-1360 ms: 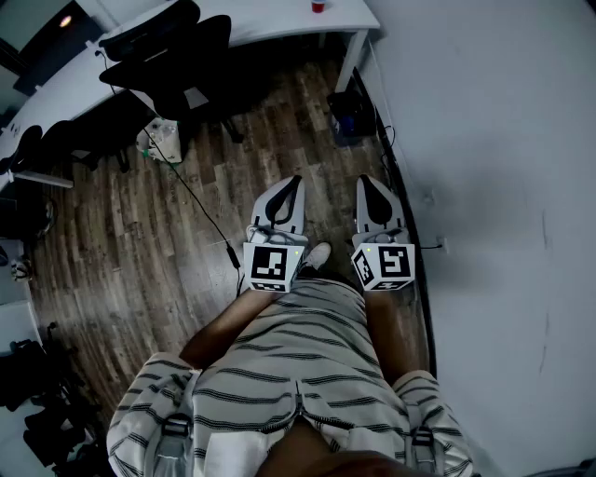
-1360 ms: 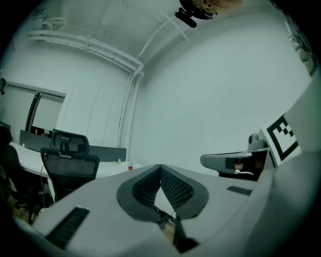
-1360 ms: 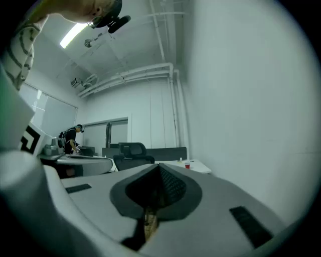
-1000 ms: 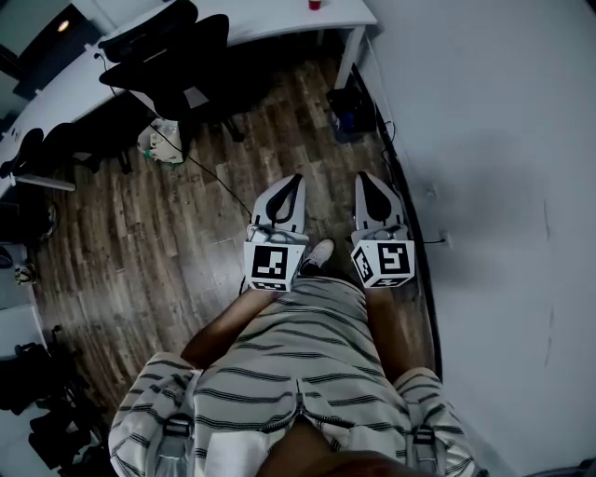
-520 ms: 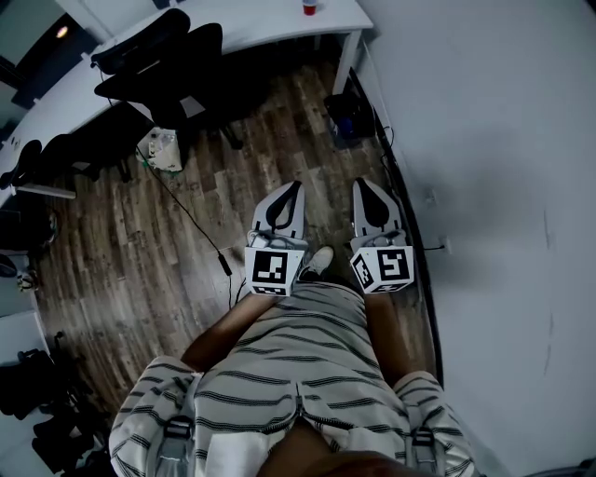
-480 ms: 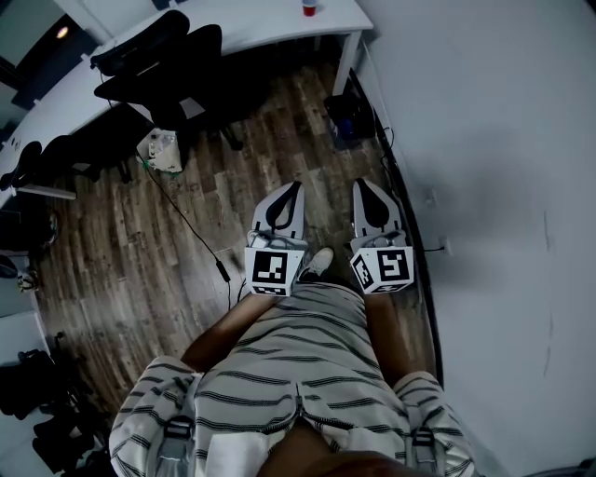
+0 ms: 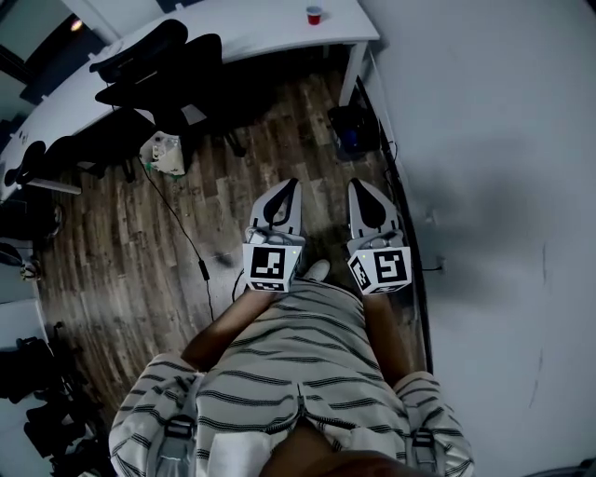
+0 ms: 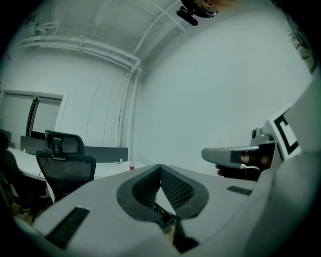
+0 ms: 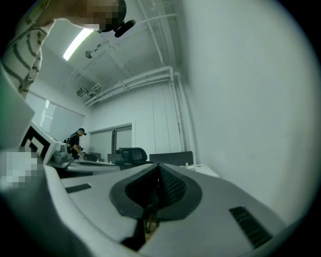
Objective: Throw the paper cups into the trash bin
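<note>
A big white wall is seen on the right side. A wood floor is spread out beside it. At the far end of the floor a long white desk is set, and black office chairs are pushed up to it.

Two grippers are held out level in front of a person in a striped shirt, side by side and a little apart. The left gripper is clenched tight, and nothing is caught in it. The right gripper is clenched tight too, and nothing is caught in it either.

One small red paper cup is stood upright on the desk, near its right end. It is far from both grippers. A trash bin cannot be picked out for sure. A dark thing is tucked by the desk leg, but what it is cannot be told.

It is judged that the cup is being walked up to and no cup has been picked up yet. Next, the desk must be reached, one gripper must be opened wide, and it must be closed softly round the cup so the cup is not squashed.
</note>
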`<action>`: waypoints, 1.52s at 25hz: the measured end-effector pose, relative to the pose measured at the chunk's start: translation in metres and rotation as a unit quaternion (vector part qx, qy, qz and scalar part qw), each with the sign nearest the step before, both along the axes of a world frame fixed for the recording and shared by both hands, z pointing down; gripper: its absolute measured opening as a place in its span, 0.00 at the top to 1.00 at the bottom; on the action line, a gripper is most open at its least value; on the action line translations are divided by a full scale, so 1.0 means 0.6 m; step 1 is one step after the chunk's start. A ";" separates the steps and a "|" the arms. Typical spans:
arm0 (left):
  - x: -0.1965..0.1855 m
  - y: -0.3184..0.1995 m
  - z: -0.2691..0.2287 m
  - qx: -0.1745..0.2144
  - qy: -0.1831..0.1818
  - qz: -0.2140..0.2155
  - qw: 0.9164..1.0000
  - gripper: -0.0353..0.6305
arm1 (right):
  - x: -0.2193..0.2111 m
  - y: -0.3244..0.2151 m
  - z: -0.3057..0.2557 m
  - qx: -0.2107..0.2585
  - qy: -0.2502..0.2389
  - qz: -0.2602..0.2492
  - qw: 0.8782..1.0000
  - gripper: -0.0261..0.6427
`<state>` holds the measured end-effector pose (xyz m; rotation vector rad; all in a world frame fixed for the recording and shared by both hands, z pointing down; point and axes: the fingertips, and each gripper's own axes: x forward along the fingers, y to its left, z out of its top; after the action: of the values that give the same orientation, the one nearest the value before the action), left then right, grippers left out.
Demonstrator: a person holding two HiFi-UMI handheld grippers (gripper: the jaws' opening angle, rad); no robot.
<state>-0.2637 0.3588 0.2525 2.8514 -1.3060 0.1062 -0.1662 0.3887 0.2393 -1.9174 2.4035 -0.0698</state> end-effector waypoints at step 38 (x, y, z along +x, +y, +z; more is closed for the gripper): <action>0.116 -0.466 0.001 -0.017 -0.013 0.057 0.998 0.91 | 0.080 -0.478 0.002 -0.024 0.020 0.021 0.999 0.95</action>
<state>-0.1942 0.0791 0.2532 2.9041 -1.1349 0.1654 -0.1184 0.1017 0.2406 -2.0089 2.4060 -0.0881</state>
